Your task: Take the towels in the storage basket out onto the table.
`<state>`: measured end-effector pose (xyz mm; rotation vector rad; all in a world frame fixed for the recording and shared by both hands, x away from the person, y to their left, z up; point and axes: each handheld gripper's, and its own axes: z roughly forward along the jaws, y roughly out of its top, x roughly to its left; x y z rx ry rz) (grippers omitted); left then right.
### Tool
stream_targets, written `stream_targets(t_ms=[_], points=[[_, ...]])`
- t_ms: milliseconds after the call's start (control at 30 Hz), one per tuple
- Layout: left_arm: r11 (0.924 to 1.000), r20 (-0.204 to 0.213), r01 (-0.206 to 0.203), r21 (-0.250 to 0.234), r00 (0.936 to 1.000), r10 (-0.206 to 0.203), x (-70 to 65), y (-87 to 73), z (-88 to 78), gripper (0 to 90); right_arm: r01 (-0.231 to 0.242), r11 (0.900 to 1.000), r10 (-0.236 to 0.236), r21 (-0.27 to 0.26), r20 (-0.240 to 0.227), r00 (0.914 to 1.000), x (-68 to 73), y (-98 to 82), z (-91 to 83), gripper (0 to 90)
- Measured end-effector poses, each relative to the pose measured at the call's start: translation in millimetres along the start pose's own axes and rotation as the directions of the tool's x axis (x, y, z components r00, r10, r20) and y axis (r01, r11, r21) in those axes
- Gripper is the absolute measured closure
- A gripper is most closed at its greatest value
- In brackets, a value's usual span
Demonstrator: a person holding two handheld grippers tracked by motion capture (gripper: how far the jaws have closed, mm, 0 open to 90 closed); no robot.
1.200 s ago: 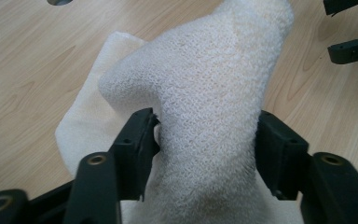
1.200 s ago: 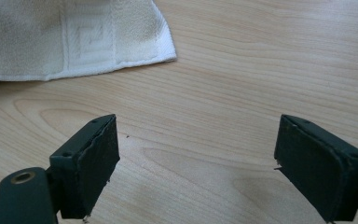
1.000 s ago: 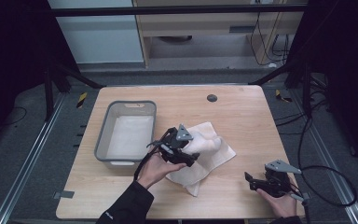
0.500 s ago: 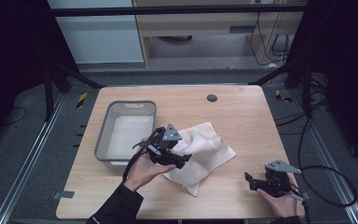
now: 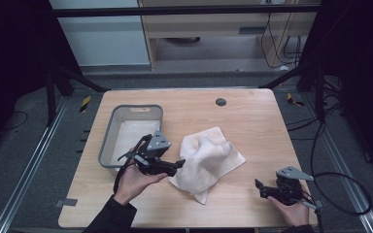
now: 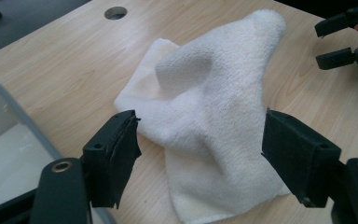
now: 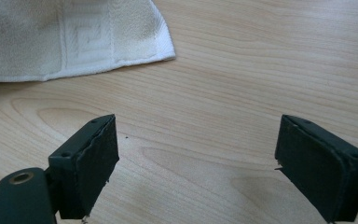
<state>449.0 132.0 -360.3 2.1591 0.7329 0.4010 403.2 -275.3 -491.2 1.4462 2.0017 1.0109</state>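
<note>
towel: the white towel (image 5: 208,162) is lying bunched up in the middle of the bench (image 5: 252,121), one corner poking up in a peak, just right of the grey bin (image 5: 108,141) and not touching it

left hand-held gripper: the left hand-held gripper (image 6: 200,154) has just been opening its jaws, they're wide now and nothing is pinched. In the left gripper view the cloth sits between and past the pads, but they aren't pressing on it

right hand-held gripper: the right hand-held gripper (image 7: 196,158) is spread wide too, over bare wood near the front right corner, with a hemmed towel edge ahead of it

step in hand: looks to me like the towel's been let go and needs a fresh grab, probably to straighten or fold it

how I'd do it: go for a hem or corner, not the puffy middle, or you'll just lift a lump. Take one edge with each gripper and pull apart gently so it flattens

watch out: keep the left one clear of the bin rim
</note>
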Motion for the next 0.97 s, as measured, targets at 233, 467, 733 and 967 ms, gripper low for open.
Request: stream_targets(t_ms=[233, 467, 733, 967], points=[[0.9972, -0.069, 0.049, -0.057, 0.9962, -0.053, 15.1, -20.5, -20.5, 25.9, 0.001, 1.000, -0.001, 0.000, 0.002, 1.0000, 0.0, -0.1, 0.1, 13.0], [0.9860, -0.127, 0.126, -0.110, 0.9821, -0.139, 29.5, -45.0, -38.7, 25.4, 0.003, 1.000, -0.003, 0.000, 0.003, 1.0000, 0.1, -0.2, 0.1, 12.8], [0.9746, -0.172, 0.166, -0.150, 0.9665, -0.191, 43.0, -66.2, -55.5, 25.4, 0.009, 1.000, -0.009, -0.004, 0.009, 0.9999, -0.1, -0.5, 0.2, 12.6], [0.9653, -0.222, 0.200, -0.168, 0.9462, -0.235, 51.3, -87.6, -67.0, 25.4, 0.016, 1.000, -0.016, -0.007, 0.011, 0.9998, -0.1, -0.7, 0.0, 12.1]])
